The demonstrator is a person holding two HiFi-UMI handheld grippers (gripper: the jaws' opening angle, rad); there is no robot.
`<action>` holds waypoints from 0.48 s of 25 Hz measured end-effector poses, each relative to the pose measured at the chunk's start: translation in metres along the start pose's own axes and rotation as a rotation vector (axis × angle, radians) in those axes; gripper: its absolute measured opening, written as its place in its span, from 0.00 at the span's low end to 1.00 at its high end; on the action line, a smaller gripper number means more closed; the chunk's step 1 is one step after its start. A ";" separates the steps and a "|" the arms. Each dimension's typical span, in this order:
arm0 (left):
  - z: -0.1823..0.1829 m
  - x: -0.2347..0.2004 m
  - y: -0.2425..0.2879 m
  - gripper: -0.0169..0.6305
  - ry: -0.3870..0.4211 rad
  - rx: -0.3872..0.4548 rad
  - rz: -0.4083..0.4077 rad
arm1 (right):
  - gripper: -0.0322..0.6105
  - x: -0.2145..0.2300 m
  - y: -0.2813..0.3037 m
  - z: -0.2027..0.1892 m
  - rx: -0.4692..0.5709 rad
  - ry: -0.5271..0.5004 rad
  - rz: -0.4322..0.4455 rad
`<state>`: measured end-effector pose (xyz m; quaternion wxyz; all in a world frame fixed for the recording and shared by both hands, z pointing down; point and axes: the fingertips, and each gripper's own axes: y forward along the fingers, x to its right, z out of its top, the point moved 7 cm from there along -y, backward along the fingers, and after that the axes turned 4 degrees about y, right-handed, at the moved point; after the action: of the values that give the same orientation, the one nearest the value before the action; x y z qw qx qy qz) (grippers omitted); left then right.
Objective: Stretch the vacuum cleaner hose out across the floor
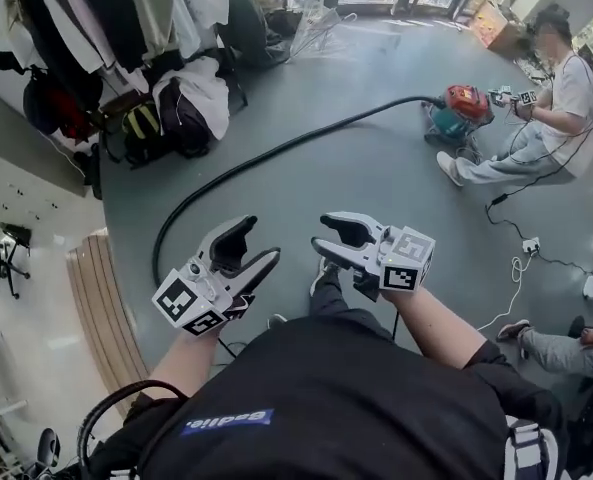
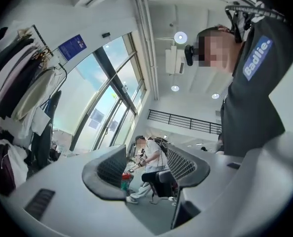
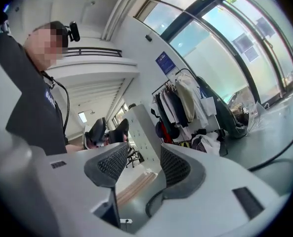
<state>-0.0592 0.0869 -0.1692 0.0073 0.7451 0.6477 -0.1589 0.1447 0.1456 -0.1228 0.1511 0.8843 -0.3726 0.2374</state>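
Observation:
A black vacuum hose [image 1: 266, 158] runs from the red and teal vacuum cleaner [image 1: 461, 110] at the far right, curving left and down across the grey floor to about my left gripper. My left gripper [image 1: 256, 240] is held above the floor near the hose's near end, open, with nothing between its fingers. My right gripper [image 1: 324, 233] is beside it, also open and empty. In the left gripper view the gripper [image 2: 146, 167] frames the vacuum cleaner [image 2: 125, 179] far off. In the right gripper view the gripper [image 3: 144, 164] points at a clothes rack, and the hose [image 3: 279, 159] shows at the right.
A clothes rack [image 1: 106, 18] with bags [image 1: 161, 118] beneath stands at the back left. A person [image 1: 546, 118] sits on the floor by the vacuum cleaner. A white power strip [image 1: 529, 245] and cables lie at the right. Wooden slats [image 1: 101, 308] border the floor at the left.

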 end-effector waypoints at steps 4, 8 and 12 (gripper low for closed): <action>-0.025 0.047 0.007 0.44 -0.035 -0.047 -0.013 | 0.38 -0.035 -0.020 -0.003 0.085 0.004 0.046; -0.032 0.091 0.017 0.41 0.024 -0.075 0.017 | 0.38 -0.058 -0.043 0.003 0.081 -0.049 0.128; -0.041 0.122 0.039 0.31 0.037 -0.058 0.105 | 0.33 -0.060 -0.083 0.007 0.047 -0.095 0.201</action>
<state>0.0015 0.2068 -0.1679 0.0253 0.7805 0.6120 -0.1255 0.1709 0.2336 -0.1676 0.0882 0.8560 -0.4604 0.2179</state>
